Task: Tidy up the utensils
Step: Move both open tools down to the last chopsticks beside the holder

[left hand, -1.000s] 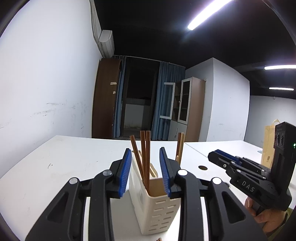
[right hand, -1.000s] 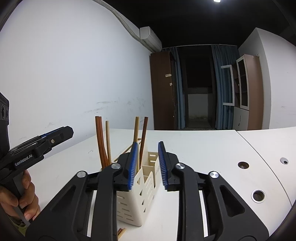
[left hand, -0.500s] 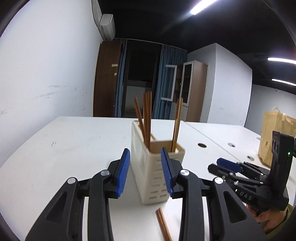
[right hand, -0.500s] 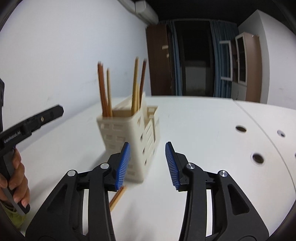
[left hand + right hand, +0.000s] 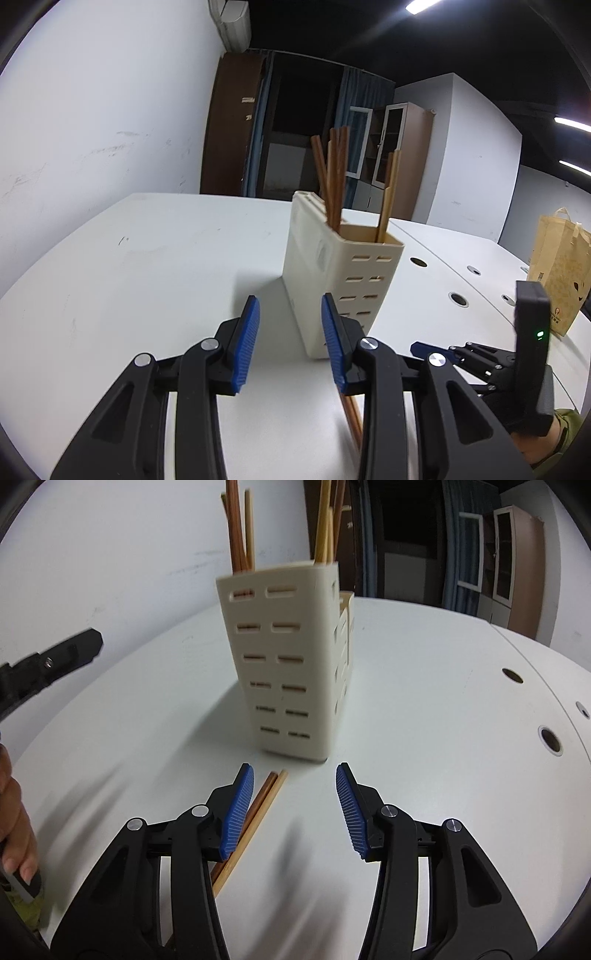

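A cream slotted utensil holder (image 5: 340,273) (image 5: 291,657) stands upright on the white table (image 5: 147,280) with several brown chopsticks (image 5: 334,177) (image 5: 238,528) sticking out of it. A loose pair of chopsticks (image 5: 264,805) (image 5: 351,410) lies flat on the table just in front of the holder. My right gripper (image 5: 291,808) hovers low over that pair; its jaws are opening and the pads press on nothing, the pair lying beside the left pad. My left gripper (image 5: 290,339) is open and empty, just short of the holder's base.
A brown paper bag (image 5: 561,273) stands at the table's far right. Round cable holes (image 5: 458,299) (image 5: 550,738) dot the right side of the table. A person's hand (image 5: 14,812) holds the left gripper handle. A white wall lies to the left.
Both grippers have sunk toward the table and tipped downward. The right jaws have spread wider. The loose chopstick pair has come into view below the holder.
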A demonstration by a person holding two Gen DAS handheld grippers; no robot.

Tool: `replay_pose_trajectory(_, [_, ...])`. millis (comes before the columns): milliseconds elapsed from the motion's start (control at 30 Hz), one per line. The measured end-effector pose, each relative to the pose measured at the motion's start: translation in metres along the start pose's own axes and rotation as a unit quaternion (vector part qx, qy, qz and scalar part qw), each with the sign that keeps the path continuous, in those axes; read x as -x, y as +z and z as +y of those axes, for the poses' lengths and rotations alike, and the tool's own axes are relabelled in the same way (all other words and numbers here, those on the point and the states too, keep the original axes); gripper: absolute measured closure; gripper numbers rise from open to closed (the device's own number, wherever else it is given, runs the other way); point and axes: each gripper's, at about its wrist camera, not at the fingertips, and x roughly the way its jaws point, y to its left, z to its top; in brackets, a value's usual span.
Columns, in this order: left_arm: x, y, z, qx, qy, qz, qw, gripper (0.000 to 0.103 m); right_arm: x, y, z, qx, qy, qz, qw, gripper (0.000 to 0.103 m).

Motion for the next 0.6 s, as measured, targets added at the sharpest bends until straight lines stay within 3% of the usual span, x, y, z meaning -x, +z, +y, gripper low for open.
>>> replay_pose_trajectory(233, [0.000, -0.002, 0.007, 0.012, 0.003, 0.007, 0.9999, 0.069, -0.029, -0.011, 0.010, 0.005, -0.012, 0.050, 0.999, 0.058])
replay_pose_trajectory(400, [0.000, -0.003, 0.006, 0.007, 0.003, 0.005, 1.0000, 0.063, -0.039, -0.014, 0.010, 0.000, -0.017, 0.066, 0.998, 0.058])
replay_pose_trajectory(600, [0.000, -0.006, 0.003, 0.005, 0.002, 0.008, 1.0000, 0.063, -0.048, -0.016, 0.010, -0.006, -0.021, 0.082, 0.996, 0.058])
